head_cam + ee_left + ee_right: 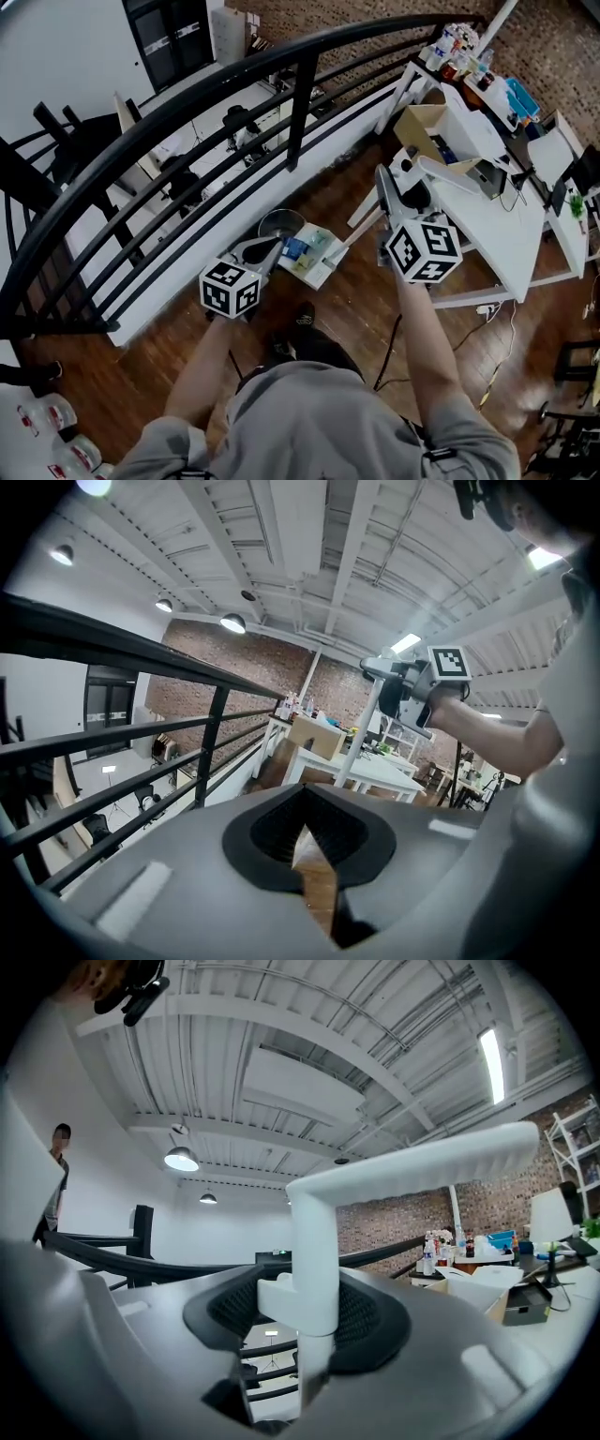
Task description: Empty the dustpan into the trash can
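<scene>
The dustpan point(309, 255) rests on the wooden floor by the railing, with blue and green litter in it. Its long white handle point(314, 1241) runs up between the pads of my right gripper point(309, 1327), which is shut on it. In the head view the right gripper point(396, 192) is at centre right, with the handle's bent grip point(450, 173) sticking out beyond it. A round grey trash can point(279, 223) stands just behind the dustpan. My left gripper point(265, 249) hovers beside the can, jaws shut and nothing in them point(302, 841).
A black railing point(291, 103) curves across the view, with a drop to a lower floor behind it. White tables point(506, 225) with a cardboard box point(427, 127) and clutter stand at the right. Bottles point(56, 422) lie at the bottom left. A cable point(487, 361) crosses the floor.
</scene>
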